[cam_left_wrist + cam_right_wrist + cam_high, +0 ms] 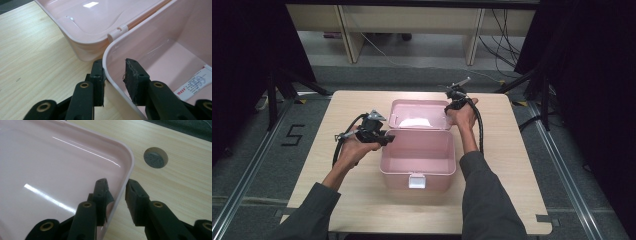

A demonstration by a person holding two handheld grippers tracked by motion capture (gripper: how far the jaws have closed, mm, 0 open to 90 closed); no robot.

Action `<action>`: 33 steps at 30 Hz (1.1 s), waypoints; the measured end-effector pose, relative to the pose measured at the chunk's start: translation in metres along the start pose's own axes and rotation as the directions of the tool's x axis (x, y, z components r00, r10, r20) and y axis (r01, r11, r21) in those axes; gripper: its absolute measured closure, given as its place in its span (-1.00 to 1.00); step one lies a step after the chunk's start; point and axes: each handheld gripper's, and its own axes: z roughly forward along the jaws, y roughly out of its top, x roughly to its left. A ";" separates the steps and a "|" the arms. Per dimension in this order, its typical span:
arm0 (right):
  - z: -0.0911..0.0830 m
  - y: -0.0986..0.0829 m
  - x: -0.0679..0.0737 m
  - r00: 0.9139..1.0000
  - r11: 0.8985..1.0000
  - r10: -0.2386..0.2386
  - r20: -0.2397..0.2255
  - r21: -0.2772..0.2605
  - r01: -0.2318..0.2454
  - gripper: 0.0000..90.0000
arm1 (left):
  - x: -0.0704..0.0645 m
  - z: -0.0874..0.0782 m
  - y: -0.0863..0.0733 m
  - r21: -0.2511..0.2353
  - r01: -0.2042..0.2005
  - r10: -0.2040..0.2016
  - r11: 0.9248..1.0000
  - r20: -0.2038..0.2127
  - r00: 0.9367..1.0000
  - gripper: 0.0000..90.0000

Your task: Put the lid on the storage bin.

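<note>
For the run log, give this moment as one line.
left tool: open, straddling box wall | right tool: open, straddling lid rim | box open

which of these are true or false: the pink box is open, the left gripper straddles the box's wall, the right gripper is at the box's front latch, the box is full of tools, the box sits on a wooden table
1. The pink box is open. True: its lid lies back behind it.
2. The left gripper straddles the box's wall. True: one jaw stands outside the rim and one inside, with a gap at the inner jaw.
3. The right gripper is at the box's front latch. False: it straddles the lid's rim near a rounded corner, far from the white latch.
4. The box is full of tools. False: just a printed label shows on its floor.
5. The box sits on a wooden table. True.
</note>
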 end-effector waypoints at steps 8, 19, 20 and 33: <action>-0.002 0.001 0.003 1.000 1.000 0.007 0.024 0.003 -0.007 0.70 | -0.001 0.000 -0.001 -0.004 0.008 -0.008 1.000 -0.007 1.000 0.55; -0.017 0.002 0.011 0.998 0.999 0.021 0.061 -0.042 -0.018 0.77 | -0.003 -0.001 0.000 -0.009 0.004 -0.004 1.000 -0.010 1.000 0.58; -0.017 0.002 0.011 0.998 0.999 0.021 0.061 -0.042 -0.018 0.77 | -0.003 -0.001 0.000 -0.009 0.004 -0.004 1.000 -0.010 1.000 0.58; -0.036 0.003 0.010 0.999 0.993 0.008 0.052 -0.121 -0.002 0.80 | -0.004 -0.001 0.000 -0.006 0.019 -0.019 1.000 -0.023 1.000 0.61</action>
